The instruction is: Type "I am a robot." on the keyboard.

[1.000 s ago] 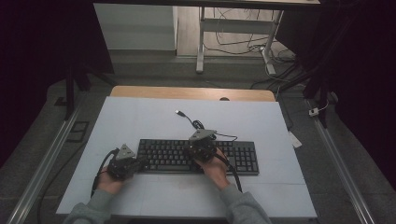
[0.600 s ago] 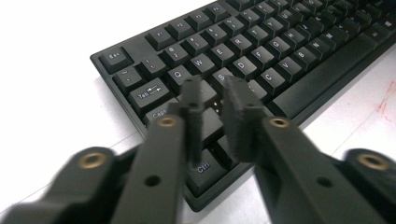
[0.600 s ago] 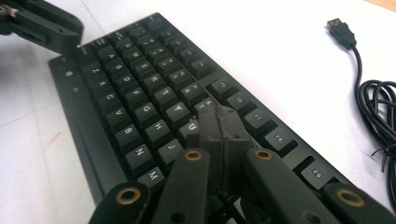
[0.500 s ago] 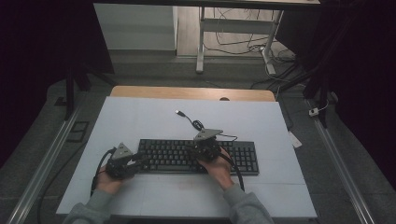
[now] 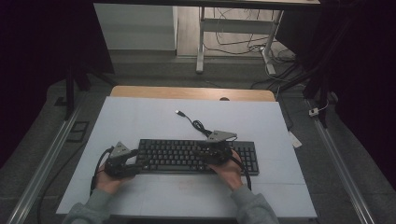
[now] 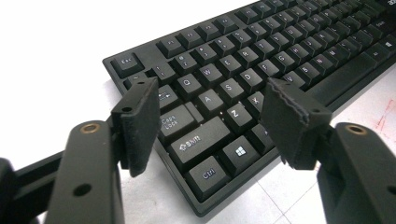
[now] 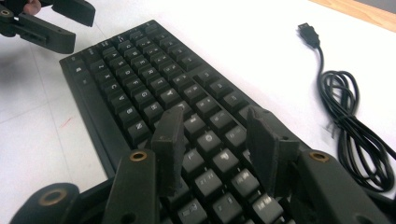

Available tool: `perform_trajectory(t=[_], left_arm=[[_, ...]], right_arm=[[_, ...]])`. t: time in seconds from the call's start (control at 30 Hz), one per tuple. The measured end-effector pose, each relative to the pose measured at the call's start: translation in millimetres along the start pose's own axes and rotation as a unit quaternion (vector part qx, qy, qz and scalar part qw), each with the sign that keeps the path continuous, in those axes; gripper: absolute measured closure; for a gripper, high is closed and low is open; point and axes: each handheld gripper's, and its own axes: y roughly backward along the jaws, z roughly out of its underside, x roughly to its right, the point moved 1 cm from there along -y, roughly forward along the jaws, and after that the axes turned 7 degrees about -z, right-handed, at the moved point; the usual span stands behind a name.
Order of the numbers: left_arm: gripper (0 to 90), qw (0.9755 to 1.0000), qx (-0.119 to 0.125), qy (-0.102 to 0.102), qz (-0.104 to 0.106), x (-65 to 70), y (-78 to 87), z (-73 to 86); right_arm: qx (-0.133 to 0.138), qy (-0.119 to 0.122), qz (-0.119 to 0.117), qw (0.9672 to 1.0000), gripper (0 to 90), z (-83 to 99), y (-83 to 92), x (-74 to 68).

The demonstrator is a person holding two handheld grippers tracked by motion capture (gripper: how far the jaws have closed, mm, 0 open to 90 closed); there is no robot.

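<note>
Keyboard (image 5: 196,156): a black full-size board is laid flat on the white table (image 5: 140,116), along its near half, with its long side running across the person's front.
Cable (image 5: 198,125): the lead is coiled just behind the board, and its USB plug (image 5: 179,112) is left free on the table, unplugged.
Left gripper (image 5: 135,164): it is held at the board's left end; in the left gripper view its jaws have just been opening and are spread wide above the Caps Lock and Shift corner, with nothing clamped between the pads (image 6: 140,123).
Right gripper (image 5: 208,153): it is held over the right-hand half of the keys; its jaws have likewise just been opening, and they are parted over the key rows with nothing pinched.
Step in hand: the keyboard is judged to have just been let go by both grippers, so a placing or straightening step appears finished.
Next move: both grippers need to be lifted clear without snagging keycaps; if the board is to be shifted again, its two ends must be gripped afresh.
</note>
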Motion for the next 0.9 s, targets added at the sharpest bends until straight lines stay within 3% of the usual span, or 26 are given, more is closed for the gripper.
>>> perform_trajectory(t=[0.27,0.47,0.73,0.9], left_arm=[[32.7,1.0,-0.002,0.001,0.008,-1.7,2.4,-3.2],[31.6,0.9996,0.0,-0.014,0.026,1.0,5.5,-11.5],[33.0,0.9966,-0.006,-0.055,0.06,14.9,1.1,-39.7],[37.0,0.9929,-0.008,-0.084,0.084,25.4,-3.4,-54.7]], right_arm=[[0.002,-0.006,0.004,1.0,56.4,7.8,12.9,3.8],[0.005,-0.006,0.006,0.9999,56.3,9.1,14.9,3.8],[0.01,-0.005,0.007,0.9999,56.0,8.4,18.8,4.1],[0.011,-0.003,0.008,0.9999,55.9,8.4,20.2,3.9]])
